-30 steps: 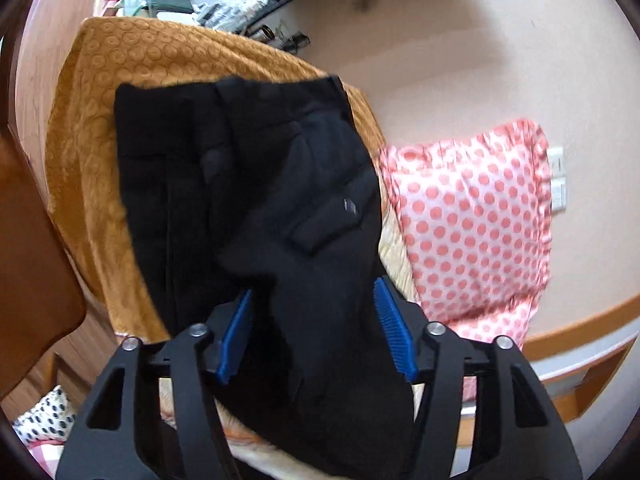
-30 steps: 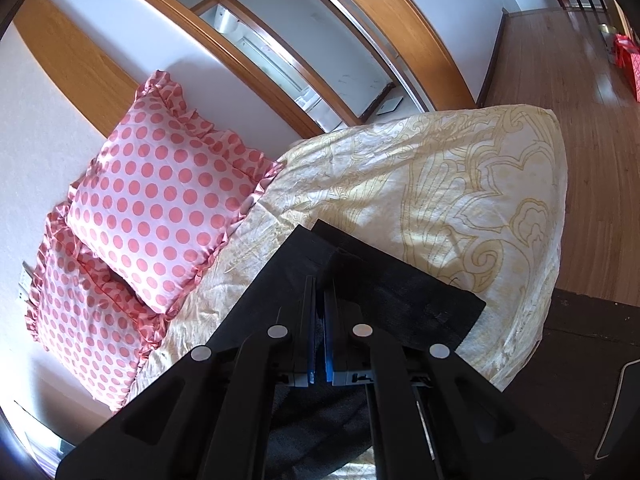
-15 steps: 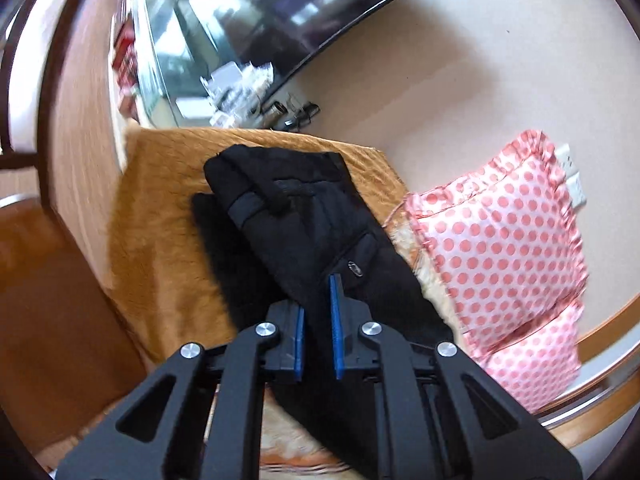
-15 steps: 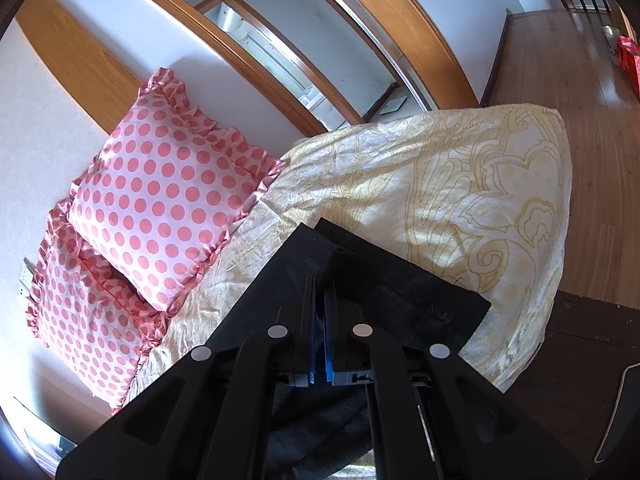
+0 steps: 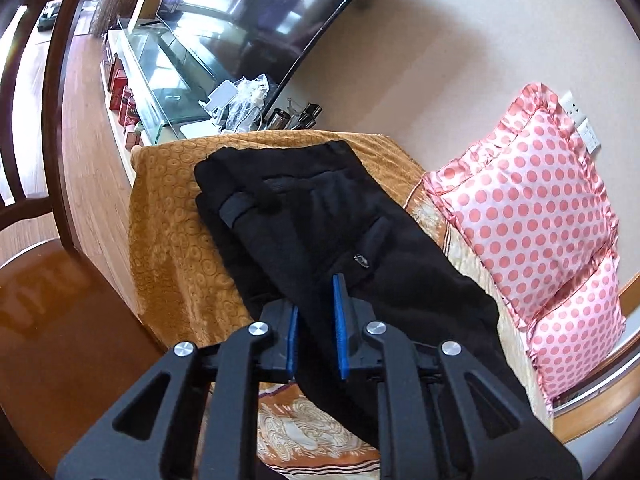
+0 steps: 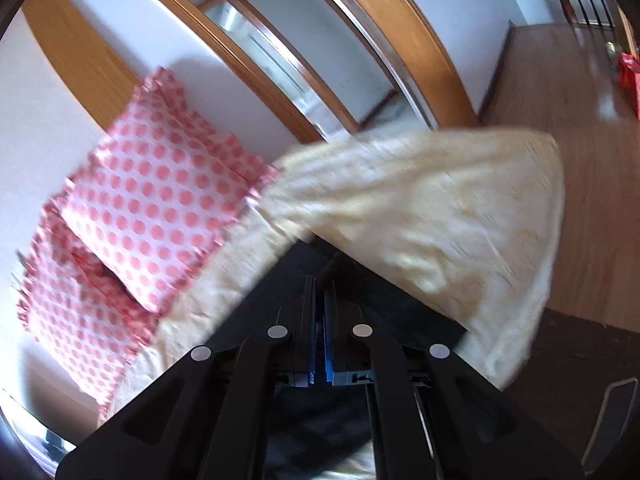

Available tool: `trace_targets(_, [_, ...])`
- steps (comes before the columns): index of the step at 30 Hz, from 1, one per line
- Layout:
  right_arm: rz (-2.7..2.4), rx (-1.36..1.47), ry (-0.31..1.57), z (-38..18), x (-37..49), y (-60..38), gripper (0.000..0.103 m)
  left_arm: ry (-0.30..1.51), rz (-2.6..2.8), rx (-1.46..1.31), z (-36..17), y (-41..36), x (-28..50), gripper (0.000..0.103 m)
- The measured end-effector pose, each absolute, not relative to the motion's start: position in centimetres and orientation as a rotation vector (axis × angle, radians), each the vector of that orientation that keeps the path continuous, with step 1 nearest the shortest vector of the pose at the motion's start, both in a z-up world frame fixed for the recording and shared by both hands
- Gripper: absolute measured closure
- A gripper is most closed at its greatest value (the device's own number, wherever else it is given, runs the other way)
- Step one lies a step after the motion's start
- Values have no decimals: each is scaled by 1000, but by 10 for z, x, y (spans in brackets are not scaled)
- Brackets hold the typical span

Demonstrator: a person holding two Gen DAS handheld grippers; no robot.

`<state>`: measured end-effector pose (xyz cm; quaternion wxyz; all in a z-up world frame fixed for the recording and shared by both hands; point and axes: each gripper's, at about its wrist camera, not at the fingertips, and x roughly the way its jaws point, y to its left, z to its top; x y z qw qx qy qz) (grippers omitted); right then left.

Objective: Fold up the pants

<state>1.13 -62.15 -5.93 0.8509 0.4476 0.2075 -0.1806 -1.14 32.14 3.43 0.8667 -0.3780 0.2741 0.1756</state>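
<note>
My left gripper (image 5: 316, 330) pinches the near edge of the black pants (image 5: 320, 216), whose length runs away across the orange cover (image 5: 168, 216), while my right gripper (image 6: 320, 312) clamps their other end

Pale wall (image 5: 460, 60) ahead of the fingers, big dark TV screen (image 5: 260, 8) up-left over a glass shelf (image 5: 160, 64). Wood floor (image 5: 86, 128) to the left. Polka-dot pillows (image 5: 532, 216) right of the fingers, against the wall. Bright daylight.
</note>
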Motion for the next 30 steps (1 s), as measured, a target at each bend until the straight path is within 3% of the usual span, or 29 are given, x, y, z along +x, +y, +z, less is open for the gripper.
trace_targets(12, [-429, 882, 485, -74, -4, -611, 100, 608, 388, -703, 35, 321, 0, 87])
trace_targets(14, [-443, 853, 496, -70, -6, -608, 95, 606, 397, -677, 36, 318, -3, 74])
trace_targets(16, [-476, 815, 504, -62, -10, -605, 78, 597, 417, -663, 39, 316, -8, 39])
trace_targets(17, [-512, 779, 496, -55, -14, -602, 69, 581, 445, -653, 43, 314, -12, 35])
trace_targets(18, [-549, 748, 489, -49, -16, -600, 49, 552, 475, -626, 49, 311, -18, 34])
trace_targets(19, [-585, 699, 473, -42, -18, -595, 45, 534, 490, -594, 54, 307, -22, 31])
trace_targets(25, [-321, 387, 470, 12, 29, -520, 45, 496, 398, -343, 85, 236, -21, 15])
trace_targets(30, [222, 197, 566, 41, 121, -386, 45, 565, 82, -173, 75, 146, 8, 11])
